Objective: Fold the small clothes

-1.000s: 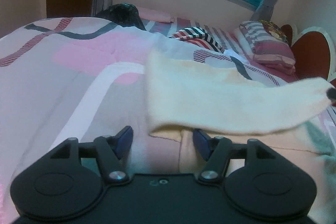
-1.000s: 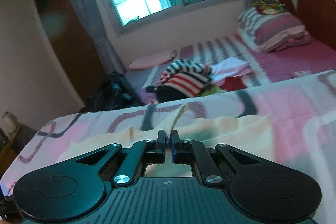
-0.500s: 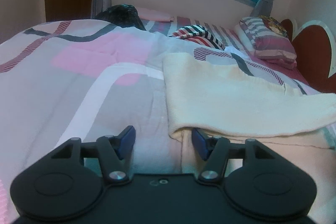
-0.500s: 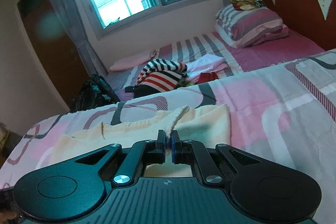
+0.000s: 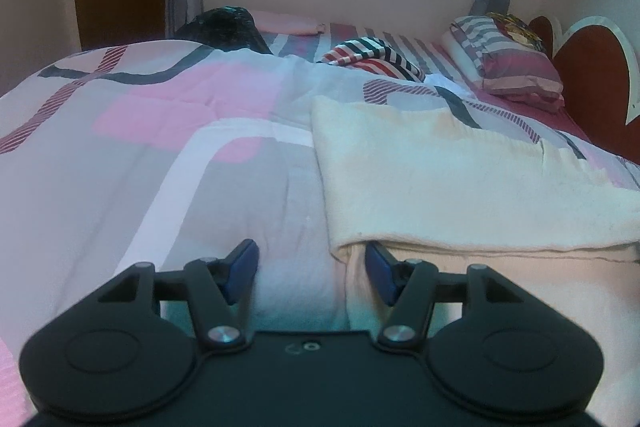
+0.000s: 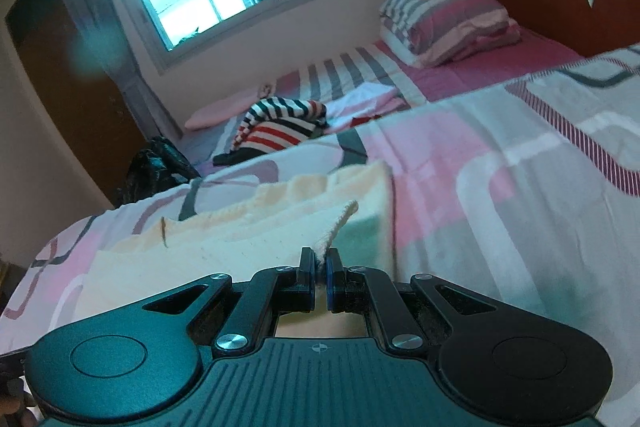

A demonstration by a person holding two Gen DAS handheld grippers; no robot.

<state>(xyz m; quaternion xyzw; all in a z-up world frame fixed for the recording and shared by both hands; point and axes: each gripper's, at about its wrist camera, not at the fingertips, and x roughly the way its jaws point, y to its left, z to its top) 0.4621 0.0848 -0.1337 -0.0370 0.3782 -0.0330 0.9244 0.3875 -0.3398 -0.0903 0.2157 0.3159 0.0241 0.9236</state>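
Note:
A cream knitted garment (image 5: 460,183) lies folded over on the pink and grey patterned quilt (image 5: 160,155). My left gripper (image 5: 312,267) is open and empty, low over the quilt, with the garment's near left corner just in front of its right finger. In the right wrist view the same garment (image 6: 256,231) lies ahead, and my right gripper (image 6: 319,267) is shut on a corner of it, which sticks up between the fingertips.
A striped red, white and black garment (image 5: 376,57) and a white one lie further up the bed. Striped pillows (image 5: 508,67) rest against the red headboard (image 5: 592,79). A black bag (image 5: 224,31) sits at the quilt's far edge. A window and curtains stand behind.
The right gripper carried the garment's raised edge across and down, so the fold now lies flat on the lower layer. The left gripper stayed open in place.

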